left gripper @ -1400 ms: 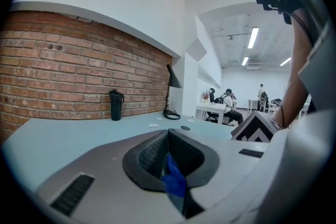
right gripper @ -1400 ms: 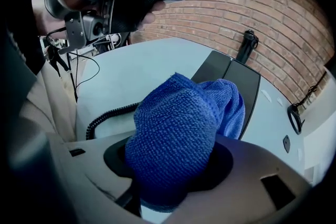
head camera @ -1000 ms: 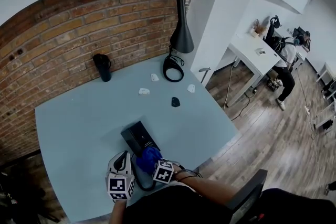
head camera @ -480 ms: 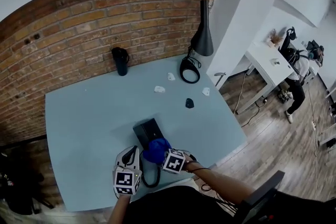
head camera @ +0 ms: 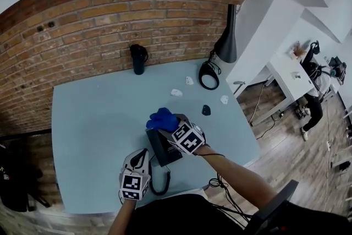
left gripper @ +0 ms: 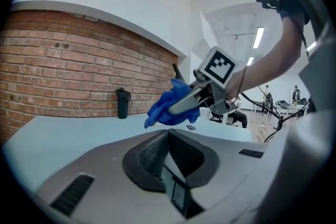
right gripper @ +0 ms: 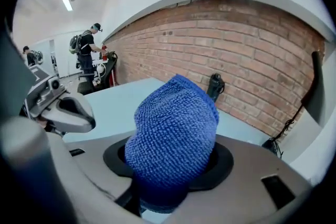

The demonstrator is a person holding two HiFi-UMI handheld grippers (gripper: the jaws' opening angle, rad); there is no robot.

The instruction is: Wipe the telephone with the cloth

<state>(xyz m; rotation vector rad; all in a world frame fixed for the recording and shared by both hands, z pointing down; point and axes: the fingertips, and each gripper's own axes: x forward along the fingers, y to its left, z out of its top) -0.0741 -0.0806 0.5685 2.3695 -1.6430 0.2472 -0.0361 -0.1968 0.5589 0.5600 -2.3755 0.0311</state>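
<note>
A black telephone [head camera: 164,150] lies on the pale blue table [head camera: 93,118], its cord [head camera: 163,187] looping toward me. My right gripper [head camera: 166,127] is shut on a bunched blue cloth [head camera: 161,118], held over the phone's far end. The cloth [right gripper: 173,139] fills the right gripper view and hides the jaws' tips. From the left gripper view the cloth [left gripper: 170,105] and the right gripper [left gripper: 191,101] hang ahead and above. My left gripper [head camera: 141,155] rests at the phone's near left side, its jaws [left gripper: 168,136] pressed together; the phone is hidden behind them.
A black bottle [head camera: 138,59] stands by the brick wall [head camera: 110,19]. At the far right corner are a black lamp [head camera: 226,41] and its ring base [head camera: 209,74]. Small white bits [head camera: 176,93] and a small black object [head camera: 206,110] lie between. A person [right gripper: 89,50] stands farther off.
My right gripper has carried the cloth from the phone's near end, beside the left gripper, up to its far end. The left gripper has stayed beside the phone.
</note>
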